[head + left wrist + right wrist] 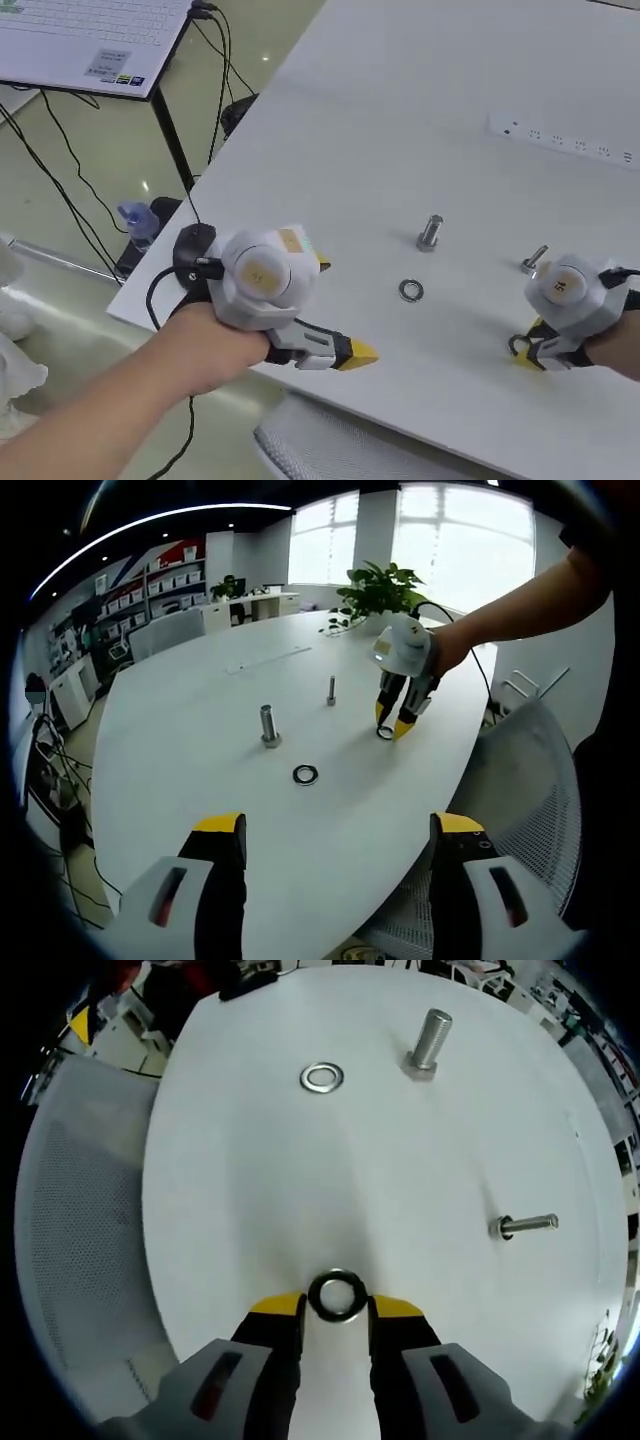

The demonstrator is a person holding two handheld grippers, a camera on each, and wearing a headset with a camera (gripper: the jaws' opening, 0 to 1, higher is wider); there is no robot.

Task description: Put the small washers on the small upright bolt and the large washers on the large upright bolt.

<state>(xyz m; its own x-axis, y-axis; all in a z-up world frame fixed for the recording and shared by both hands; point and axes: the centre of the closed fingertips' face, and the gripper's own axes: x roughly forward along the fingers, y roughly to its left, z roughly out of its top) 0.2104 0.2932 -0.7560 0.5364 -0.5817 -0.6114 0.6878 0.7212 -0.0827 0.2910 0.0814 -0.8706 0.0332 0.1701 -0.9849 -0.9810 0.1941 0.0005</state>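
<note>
In the head view, our left hand [205, 350] wraps the left claw [341, 308] from behind. The forearm rises from the lower left and the yellow tips point right over the table's [400, 100] near edge. The right claw [528, 345] points down and left, nipping the held washer [517, 346]. The small bolt [533, 260] stands just beyond it and the large bolt [430, 232] farther left. The loose washer [411, 290] lies between the two claws. We cannot read the laptop's [90, 40] stickers or the claws' orange marks.

In the left gripper view, the left claw [335, 830] stands wide open. The loose washer [305, 774] lies straight ahead, with the large bolt [268, 723] just past it and the small bolt [331, 690] beyond. The right claw [393, 723] is ahead to the right.

In the right gripper view, the right claw [338, 1307] is closed on the held washer [338, 1295]. The small bolt [525, 1226] is ahead to the right, and the large bolt [428, 1045] and loose washer [322, 1077] are far ahead.
</note>
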